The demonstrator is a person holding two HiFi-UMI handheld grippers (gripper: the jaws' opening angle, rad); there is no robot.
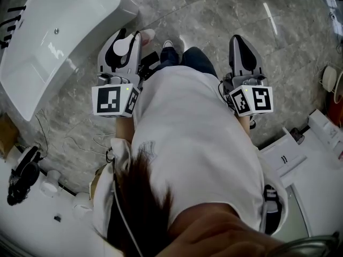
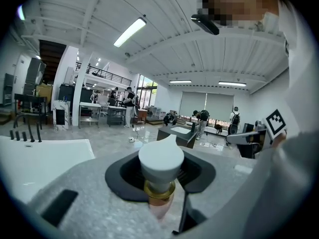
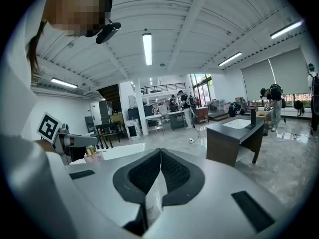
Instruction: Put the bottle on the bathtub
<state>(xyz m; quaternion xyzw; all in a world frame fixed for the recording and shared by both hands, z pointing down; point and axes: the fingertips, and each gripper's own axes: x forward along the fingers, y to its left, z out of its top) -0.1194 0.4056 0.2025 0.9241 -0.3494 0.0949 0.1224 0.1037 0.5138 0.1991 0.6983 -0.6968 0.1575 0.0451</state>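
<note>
In the left gripper view, a bottle (image 2: 160, 164) with a white cap, a gold collar and a pinkish body stands upright between the jaws. My left gripper (image 2: 160, 183) is shut on it around the neck. From the head view the white cap (image 1: 125, 45) shows in the left gripper (image 1: 124, 43), which is close to the right of the white bathtub (image 1: 113, 7). The tub's rim also lies at the left of the left gripper view (image 2: 40, 158). My right gripper (image 1: 241, 43) is held level on the person's other side, its jaws (image 3: 159, 158) shut with the pads meeting.
The floor (image 1: 214, 15) is grey marble with cables (image 1: 75, 141) running across it. White fixtures stand at the lower left (image 1: 51, 183) and right (image 1: 300, 159). A dark vanity with a basin (image 3: 239, 131) stands ahead on the right. Several people stand far off in the hall.
</note>
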